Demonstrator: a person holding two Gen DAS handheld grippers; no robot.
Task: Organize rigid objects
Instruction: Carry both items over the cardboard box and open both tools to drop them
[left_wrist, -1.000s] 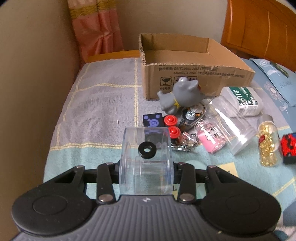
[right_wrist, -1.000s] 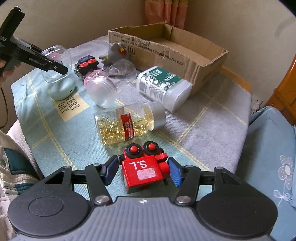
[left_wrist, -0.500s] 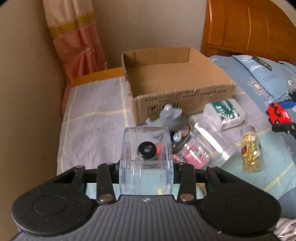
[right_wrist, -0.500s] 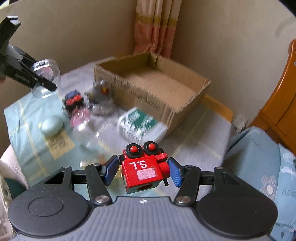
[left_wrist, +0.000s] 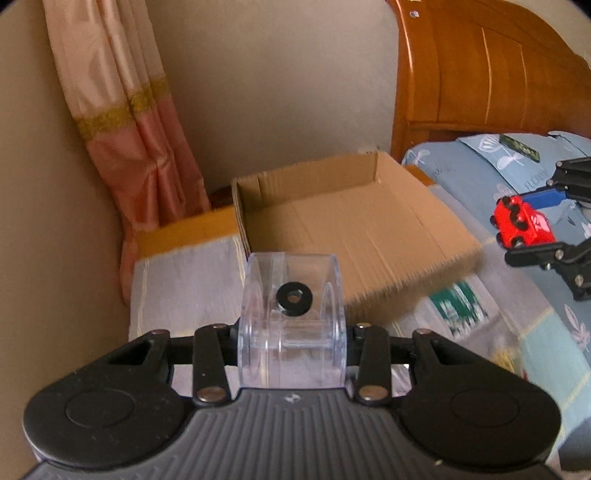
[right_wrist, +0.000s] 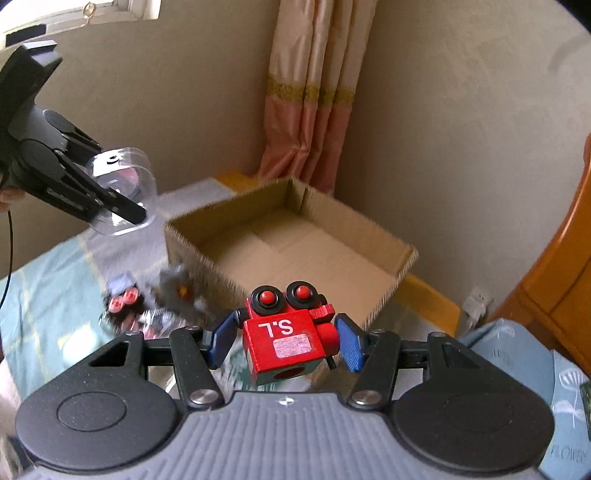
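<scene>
Both hands loaded, box still bare

The left hand-held gripper (left_wrist: 291, 341) is clamped on a clear plastic case (left_wrist: 291, 321), the right hand-held gripper (right_wrist: 286, 341) on a red toy block (right_wrist: 286, 341), both held up before the empty cardboard box (right_wrist: 314, 251). Several blurred items remain on the checked cloth (left_wrist: 184, 288) of the worktop, beside a pink curtain (right_wrist: 314, 92) and wooden headboard (left_wrist: 480, 74).

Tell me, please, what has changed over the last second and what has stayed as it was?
Both grippers have risen from the table and moved toward the open box. The left gripper carried the clear case up from above the clutter; the right gripper lifted the red toy off the cloth. Nothing was released: both grips are unchanged. The box and the remaining clutter stayed in place.
</scene>
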